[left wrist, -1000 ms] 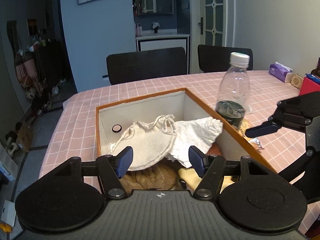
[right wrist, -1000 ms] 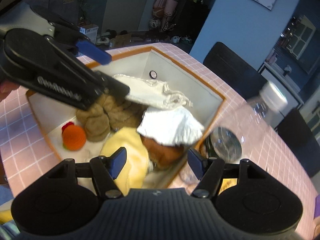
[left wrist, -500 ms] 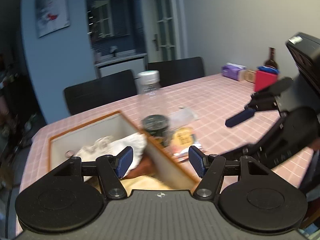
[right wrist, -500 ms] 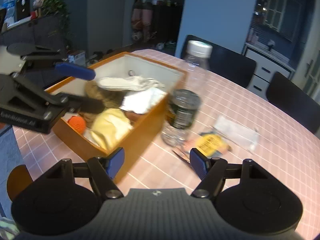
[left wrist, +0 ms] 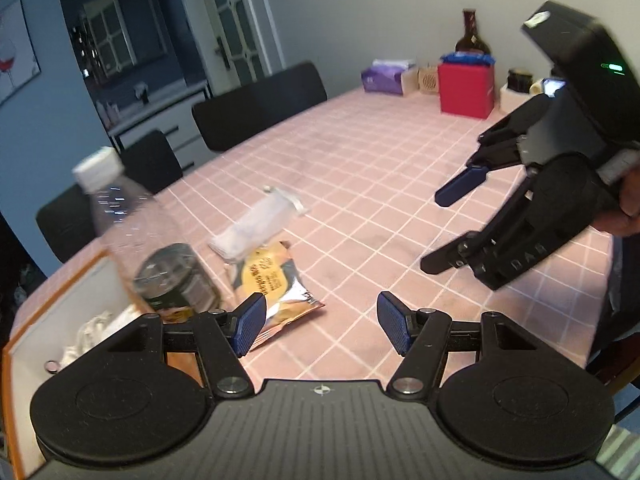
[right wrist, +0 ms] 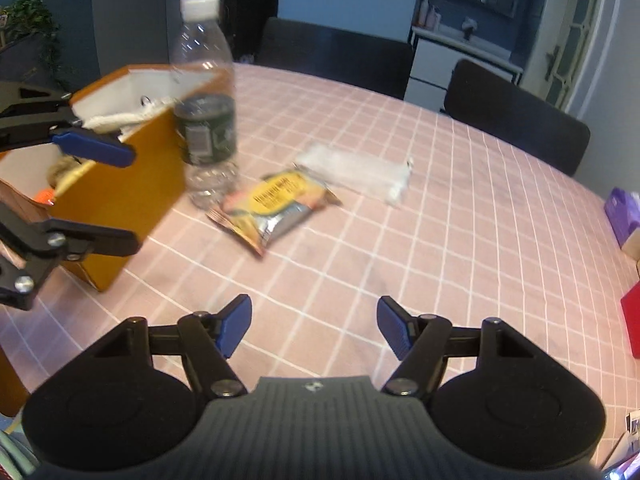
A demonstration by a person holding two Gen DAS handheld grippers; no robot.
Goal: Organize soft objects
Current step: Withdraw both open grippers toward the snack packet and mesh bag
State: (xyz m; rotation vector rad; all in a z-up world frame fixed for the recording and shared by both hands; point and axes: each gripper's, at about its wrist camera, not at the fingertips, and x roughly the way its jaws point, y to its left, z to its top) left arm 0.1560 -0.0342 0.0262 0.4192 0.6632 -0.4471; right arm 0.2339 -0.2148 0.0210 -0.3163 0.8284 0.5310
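Your left gripper hangs over the pink checked surface with its blue pads wide apart and nothing between them. Your right gripper also hangs over bare cloth; its jaws are closing, yet they are plainly apart and hold nothing.

The orange box with white inner walls stands at the left edge of both views. Inside it lie the soft things: a white cloth along the rim, something tan beneath it, and a small orange piece low in the corner; the rest is hidden by the box wall.

Just beside the box, a clear plastic bottle with a white cap and dark label stands upright. Next to its base lies a yellow and silver snack packet, and touching the packet's far end, a clear plastic pouch lies flat.

In the left view, your right gripper shows at the right edge, held in a hand. Well apart, at the far end of the surface, stand a red box, a purple tissue pack and a dark bottle.
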